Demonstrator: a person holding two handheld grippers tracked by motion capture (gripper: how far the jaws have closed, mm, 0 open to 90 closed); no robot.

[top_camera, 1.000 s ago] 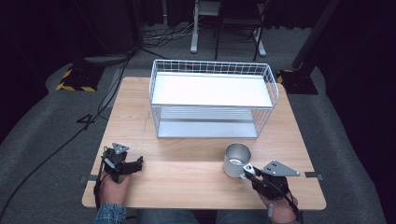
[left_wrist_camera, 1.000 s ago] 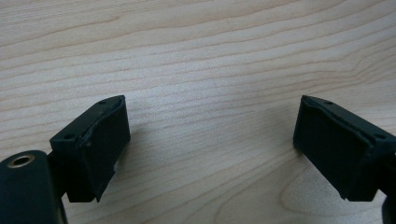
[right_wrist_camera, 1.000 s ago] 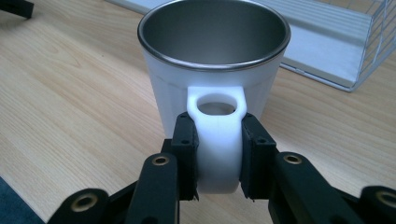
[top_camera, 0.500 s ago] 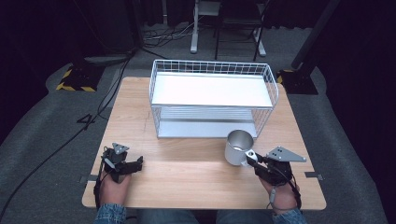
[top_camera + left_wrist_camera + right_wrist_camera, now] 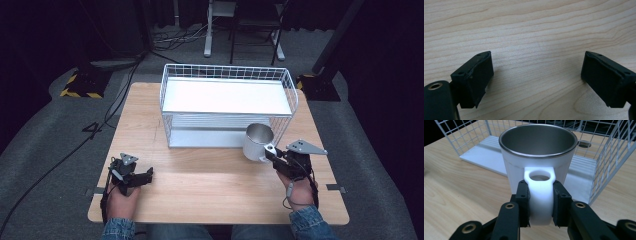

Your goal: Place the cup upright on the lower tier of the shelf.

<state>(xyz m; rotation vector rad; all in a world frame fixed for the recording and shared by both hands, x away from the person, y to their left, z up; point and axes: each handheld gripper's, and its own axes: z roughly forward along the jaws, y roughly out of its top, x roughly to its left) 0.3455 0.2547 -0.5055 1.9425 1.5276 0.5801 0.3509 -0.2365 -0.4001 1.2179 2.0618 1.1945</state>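
A white mug [image 5: 257, 141] with a steel inside is held upright by its handle, just in front of the white wire rack [image 5: 227, 106], near the rack's right front corner. My right gripper [image 5: 270, 152] is shut on the mug's white handle [image 5: 540, 195], one jaw on each side. The mug [image 5: 537, 155] stands before the rack's lower shelf [image 5: 576, 171]. My left gripper [image 5: 146, 174] rests low over the wooden table [image 5: 200, 175] at the front left, open, with bare wood [image 5: 536, 62] between its jaws.
The two-level wire rack has a white top shelf [image 5: 227, 96] and a lower shelf open toward me. Black stands and cables lie on the grey floor [image 5: 60, 130] behind and left of the table.
My right gripper has carried the mug away from me and up, toward the rack's right front corner. The left gripper has stayed put.
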